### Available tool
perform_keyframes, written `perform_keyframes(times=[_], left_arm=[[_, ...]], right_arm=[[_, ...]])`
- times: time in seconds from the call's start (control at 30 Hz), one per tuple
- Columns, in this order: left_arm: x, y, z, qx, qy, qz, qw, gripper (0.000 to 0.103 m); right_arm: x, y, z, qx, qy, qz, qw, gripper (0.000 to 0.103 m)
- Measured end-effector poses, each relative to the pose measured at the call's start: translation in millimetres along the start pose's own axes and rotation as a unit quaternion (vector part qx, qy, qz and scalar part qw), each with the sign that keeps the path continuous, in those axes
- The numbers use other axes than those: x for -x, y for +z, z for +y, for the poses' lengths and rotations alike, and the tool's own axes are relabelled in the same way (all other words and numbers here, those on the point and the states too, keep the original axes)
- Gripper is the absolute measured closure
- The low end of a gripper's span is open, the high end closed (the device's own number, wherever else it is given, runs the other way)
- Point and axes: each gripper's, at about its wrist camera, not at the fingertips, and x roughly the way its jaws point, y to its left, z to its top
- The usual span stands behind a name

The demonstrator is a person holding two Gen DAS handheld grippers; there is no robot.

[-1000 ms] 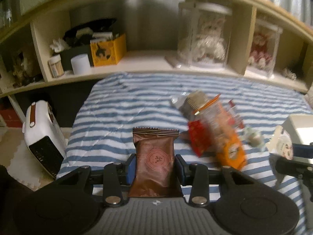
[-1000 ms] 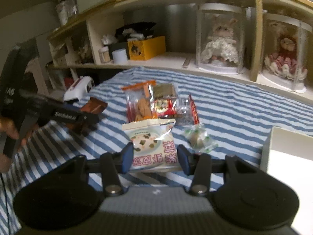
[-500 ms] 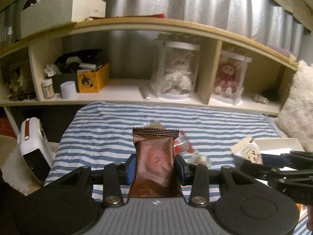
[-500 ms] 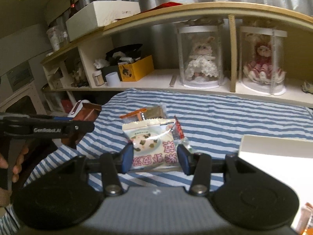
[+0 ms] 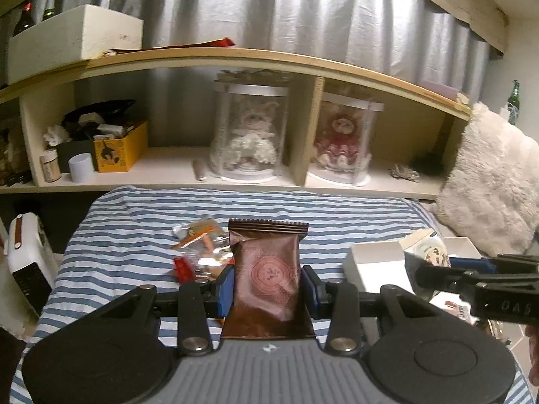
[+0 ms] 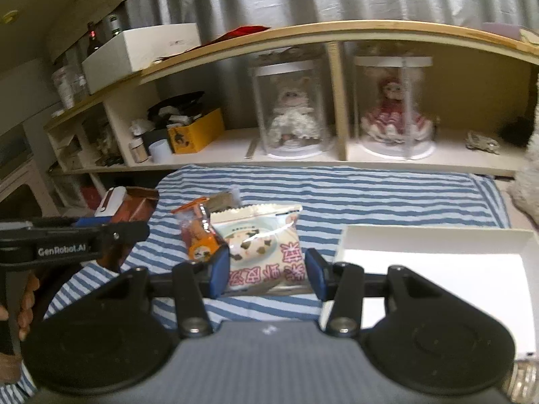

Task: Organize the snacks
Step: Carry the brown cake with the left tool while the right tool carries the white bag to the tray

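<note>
A blue-and-white striped bedspread (image 5: 141, 235) stretches below a long wooden shelf unit (image 5: 235, 57) that holds two clear-cased dolls. On the bedspread's right side lies an open white cardboard box (image 6: 434, 242). The left gripper (image 5: 267, 284) has its blue pads pressed on the sides of a brown foil snack packet (image 5: 267, 269), held upright above the bedspread. The right gripper (image 6: 267, 269) clamps a white snack pouch with a cow print and pink lettering (image 6: 262, 245) just left of the box. A small heap of clear and orange snack wrappers (image 5: 202, 249) lies mid-bedspread, beyond both grippers.
</note>
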Motion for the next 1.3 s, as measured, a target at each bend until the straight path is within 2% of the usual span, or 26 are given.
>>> perform_keyframes(times=[0.3,0.63,0.97,1.13,1.3], left_arm=[[-2,-1,-32,0.009,-0.034,-0.002,0.9994,0.060],[-29,-14,-72,0.023,-0.086,0.028,0.9957,0.060],[-75,-39,-99,0.060,-0.129,0.080,0.9867,0.060],[-97,-51,-107,0.075,-0.149,0.097,0.9813,0.060],[-111,-58,-116,0.078,-0.155,0.103,0.9794,0.060]], right_arm=[[28,-6,-28,-0.028,-0.026,-0.009,0.999,0.048],[38,-22,-68,-0.058,-0.061,0.002,0.996,0.048],[34,-39,-107,-0.117,-0.087,0.021,0.989,0.048],[21,-47,-118,-0.134,-0.094,0.043,0.986,0.048],[10,-52,-123,-0.142,-0.093,0.062,0.984,0.048]])
